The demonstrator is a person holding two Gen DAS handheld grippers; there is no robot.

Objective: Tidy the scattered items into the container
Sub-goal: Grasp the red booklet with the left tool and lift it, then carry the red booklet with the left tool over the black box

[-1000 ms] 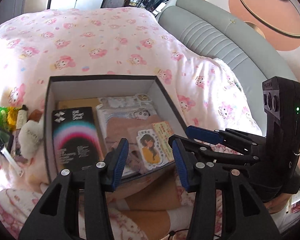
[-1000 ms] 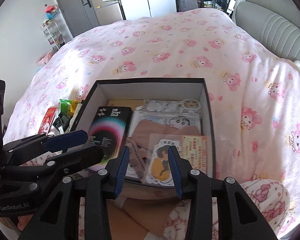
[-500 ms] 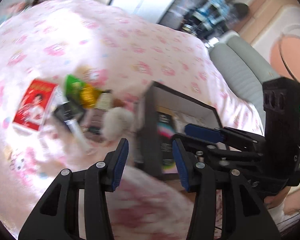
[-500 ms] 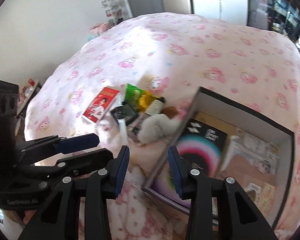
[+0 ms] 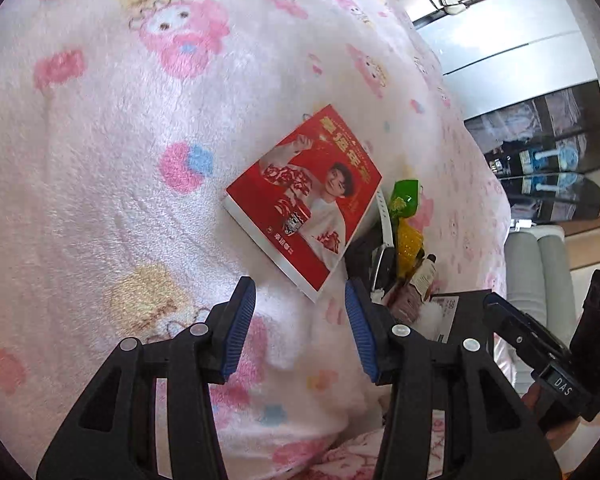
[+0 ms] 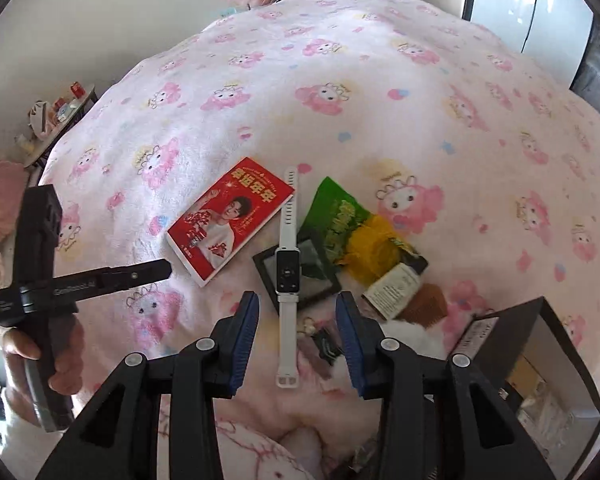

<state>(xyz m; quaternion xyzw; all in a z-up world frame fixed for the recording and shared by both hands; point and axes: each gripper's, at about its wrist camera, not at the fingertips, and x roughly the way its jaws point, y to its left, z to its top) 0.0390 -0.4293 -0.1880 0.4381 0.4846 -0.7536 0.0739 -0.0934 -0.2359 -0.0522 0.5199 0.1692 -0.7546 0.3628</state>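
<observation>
We hold both tongs over a pink blanket [image 6: 340,80] with cartoon print; the left tongs [image 5: 300,316] are released, jaws apart with nothing between them, and the red booklet [image 5: 306,196] lies flat just ahead of their tips, its near corner pointing into the gap; to the right of that booklet, past the right finger, we see a green packet [image 5: 405,196], a yellow packet [image 5: 410,238] and a small bottle [image 5: 424,276] bunched together; the black box [image 5: 466,312] sits behind the right finger, mostly hidden.

The right tongs [image 6: 298,328] are released too, jaws wide; a white watch [image 6: 287,272] lies lengthwise between and ahead of the fingers, its lower strap running down into the gap, touching neither pad as far as we can tell; the watch face rests on a black frame [image 6: 320,280]; ahead-left is the red booklet [image 6: 230,224]; ahead-right the green packet [image 6: 336,216], yellow packet [image 6: 374,250] and small bottle [image 6: 394,290]; a brown comb [image 6: 428,306] lies beside the bottle; something white and fluffy [image 6: 410,334] and a small keychain [image 6: 320,336] sit just right of the strap; the black box [image 6: 540,360] is far right, open, contents unclear; the left tongs [image 6: 160,268] show at far left, tips near the booklet's corner.
</observation>
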